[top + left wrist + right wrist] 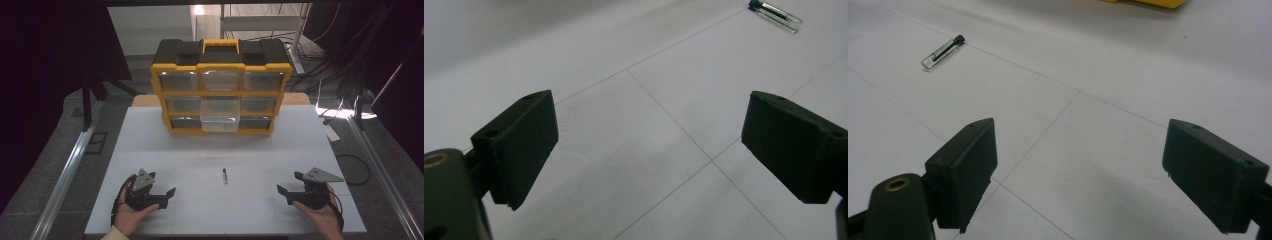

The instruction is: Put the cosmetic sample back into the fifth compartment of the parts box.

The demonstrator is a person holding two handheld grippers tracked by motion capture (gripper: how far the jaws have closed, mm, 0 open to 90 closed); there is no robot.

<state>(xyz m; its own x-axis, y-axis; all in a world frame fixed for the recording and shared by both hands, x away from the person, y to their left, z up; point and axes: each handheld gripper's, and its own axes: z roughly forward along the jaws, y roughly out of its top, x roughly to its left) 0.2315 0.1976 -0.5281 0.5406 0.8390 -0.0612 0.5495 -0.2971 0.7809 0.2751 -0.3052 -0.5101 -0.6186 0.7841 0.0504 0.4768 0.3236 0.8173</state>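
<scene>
Left gripper point(167, 195): I am holding it low over the near-left of the table point(260, 210), jaws standing wide apart with nothing between them; in the left gripper view point(649, 150) bare white surface is showing through the gap.
Right gripper point(286, 192): I am holding it at the near-right, jaws likewise spread and gripping nothing; the right gripper view point(1078, 165) is looking across the tabletop.
Vial point(225, 175): it is lying flat on the table about midway between the two grippers and a little farther out, well apart from both, its black cap pointing away from me; it is also appearing at point(775, 15) and point(942, 51).
Organizer point(221, 90): the yellow-and-black case is standing upright at the far side, its lower middle drawer point(220, 121) sticking out.
</scene>
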